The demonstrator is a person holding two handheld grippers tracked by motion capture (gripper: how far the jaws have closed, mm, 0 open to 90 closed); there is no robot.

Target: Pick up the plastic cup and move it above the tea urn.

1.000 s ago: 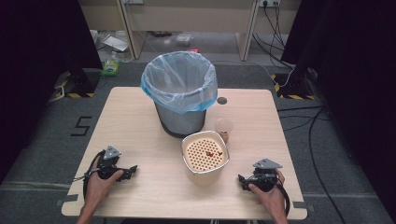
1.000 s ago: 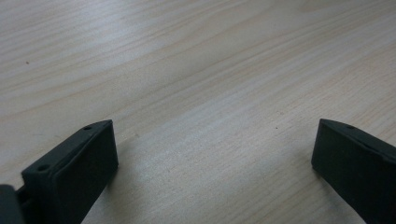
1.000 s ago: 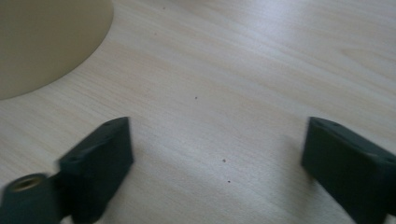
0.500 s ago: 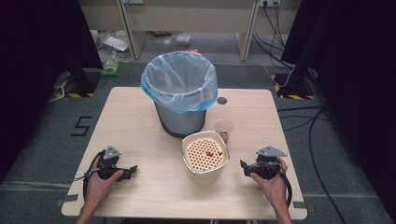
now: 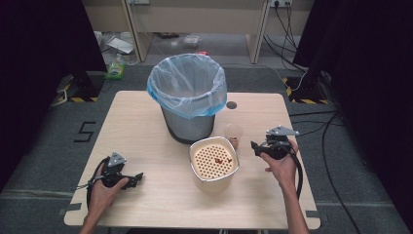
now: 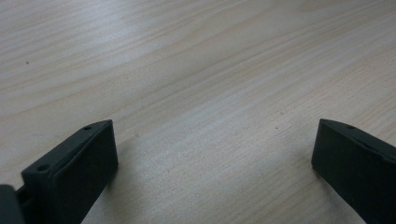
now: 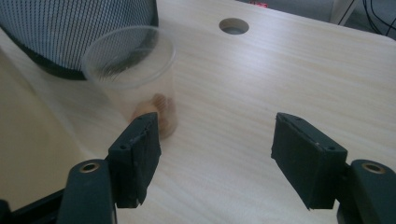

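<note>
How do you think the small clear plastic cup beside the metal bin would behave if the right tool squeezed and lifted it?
The small clear plastic cup looks thin-walled, so it would probably flex or crumple under a hard squeeze. It holds just a little brown matter at the bottom, so it is likely light and easily knocked over. The open right tool should probably close gently.

Table [image 5: 146,131]: pale wood grain. Bin [image 5: 189,124]: grey mesh, light blue liner [image 5: 187,85]. Strainer tub [image 5: 214,161]: cream, dotted with holes, red bits inside. Cup [image 5: 234,132]: clear, brownish contents. Grippers: black jaws, grey plates.
</note>
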